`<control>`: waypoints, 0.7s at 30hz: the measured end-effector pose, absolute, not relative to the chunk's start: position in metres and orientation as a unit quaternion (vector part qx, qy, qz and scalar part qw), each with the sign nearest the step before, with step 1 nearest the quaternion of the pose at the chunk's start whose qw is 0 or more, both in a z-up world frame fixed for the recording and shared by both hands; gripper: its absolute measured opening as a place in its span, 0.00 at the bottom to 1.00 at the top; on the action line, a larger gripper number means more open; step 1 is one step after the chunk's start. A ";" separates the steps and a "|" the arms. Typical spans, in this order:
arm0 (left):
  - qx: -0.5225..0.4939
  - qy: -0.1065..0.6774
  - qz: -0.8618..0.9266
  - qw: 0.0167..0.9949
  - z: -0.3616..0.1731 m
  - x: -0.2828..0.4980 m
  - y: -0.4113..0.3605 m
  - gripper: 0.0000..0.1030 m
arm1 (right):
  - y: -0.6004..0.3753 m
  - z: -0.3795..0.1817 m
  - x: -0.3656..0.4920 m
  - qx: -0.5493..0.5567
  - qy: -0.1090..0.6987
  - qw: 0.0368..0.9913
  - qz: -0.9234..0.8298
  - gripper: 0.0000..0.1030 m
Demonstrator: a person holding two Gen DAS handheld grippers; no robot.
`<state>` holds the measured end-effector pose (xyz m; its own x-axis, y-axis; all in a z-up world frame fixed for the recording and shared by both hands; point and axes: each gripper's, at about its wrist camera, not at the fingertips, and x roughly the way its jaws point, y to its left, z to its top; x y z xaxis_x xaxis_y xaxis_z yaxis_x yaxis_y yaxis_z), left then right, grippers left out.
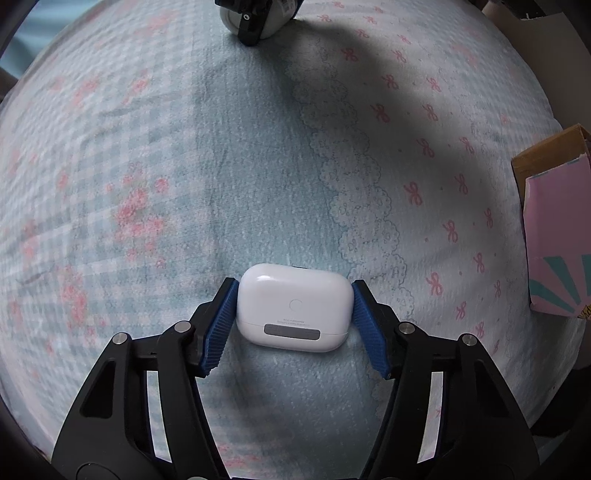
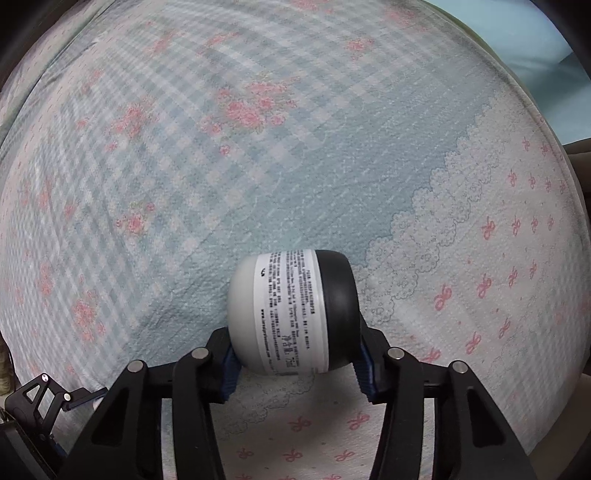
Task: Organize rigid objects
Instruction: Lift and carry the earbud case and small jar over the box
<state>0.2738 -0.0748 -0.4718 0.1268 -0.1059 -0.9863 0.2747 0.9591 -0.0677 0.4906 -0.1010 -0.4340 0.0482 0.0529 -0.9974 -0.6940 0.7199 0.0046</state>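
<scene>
In the left wrist view my left gripper (image 1: 293,295) is shut on a white earbud case (image 1: 293,306), its blue pads (image 1: 221,325) pressing both sides just above the bedsheet (image 1: 258,166). In the right wrist view my right gripper (image 2: 295,350) is shut on a round grey jar (image 2: 291,312) with a black lid and a white printed label, held sideways over the sheet. That jar and the right gripper also show at the top of the left wrist view (image 1: 255,18). The left gripper shows at the lower left edge of the right wrist view (image 2: 40,398).
The patterned blue and pink bedsheet (image 2: 258,166) covers the whole surface. A pink and brown cardboard box (image 1: 554,229) lies at the right edge of the left wrist view.
</scene>
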 end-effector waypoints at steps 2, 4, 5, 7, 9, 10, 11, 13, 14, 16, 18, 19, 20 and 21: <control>0.062 0.648 -0.127 0.748 -0.471 0.274 -0.077 0.57 | -0.102 -0.433 0.492 -0.256 0.630 0.679 0.276 0.45; 0.053 0.649 -0.128 0.748 -0.468 0.275 -0.071 0.57 | -0.097 -0.434 0.486 -0.255 0.628 0.683 0.273 0.45; 0.049 0.649 -0.128 0.748 -0.464 0.273 -0.068 0.57 | -0.098 -0.433 0.487 -0.252 0.627 0.685 0.272 0.45; 0.046 0.648 -0.128 0.749 -0.459 0.273 -0.062 0.57 | -0.097 -0.428 0.472 -0.246 0.623 0.693 0.267 0.45; 0.042 0.649 -0.129 0.749 -0.454 0.272 -0.058 0.57 | -0.100 -0.421 0.468 -0.239 0.621 0.700 0.261 0.45; 0.039 0.648 -0.128 0.749 -0.451 0.270 -0.057 0.57 | -0.103 -0.417 0.466 -0.232 0.622 0.701 0.261 0.45; 0.035 0.648 -0.128 0.750 -0.446 0.270 -0.054 0.57 | -0.104 -0.414 0.462 -0.225 0.624 0.702 0.260 0.45; 0.030 0.646 -0.127 0.752 -0.437 0.267 -0.051 0.57 | -0.109 -0.404 0.457 -0.214 0.626 0.705 0.257 0.45; 0.028 0.645 -0.126 0.753 -0.432 0.265 -0.050 0.57 | -0.111 -0.399 0.454 -0.208 0.626 0.706 0.256 0.45; 0.022 0.643 -0.125 0.756 -0.423 0.262 -0.046 0.57 | -0.114 -0.388 0.448 -0.199 0.626 0.710 0.253 0.45; 0.017 0.639 -0.125 0.759 -0.411 0.259 -0.043 0.57 | -0.118 -0.375 0.440 -0.188 0.624 0.715 0.251 0.45; 0.017 0.638 -0.126 0.760 -0.405 0.259 -0.040 0.57 | -0.120 -0.367 0.436 -0.183 0.623 0.718 0.250 0.45; 0.019 0.636 -0.127 0.761 -0.397 0.259 -0.039 0.57 | -0.123 -0.359 0.432 -0.176 0.621 0.722 0.249 0.45; 0.022 0.633 -0.128 0.763 -0.390 0.257 -0.039 0.57 | -0.126 -0.351 0.427 -0.170 0.619 0.725 0.248 0.45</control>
<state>0.2568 -0.0392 -0.3896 0.1657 -0.1673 -0.9719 0.2220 0.9665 -0.1286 0.4266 -0.1263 -0.3512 0.1099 0.1492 -0.9827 -0.5703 0.8192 0.0606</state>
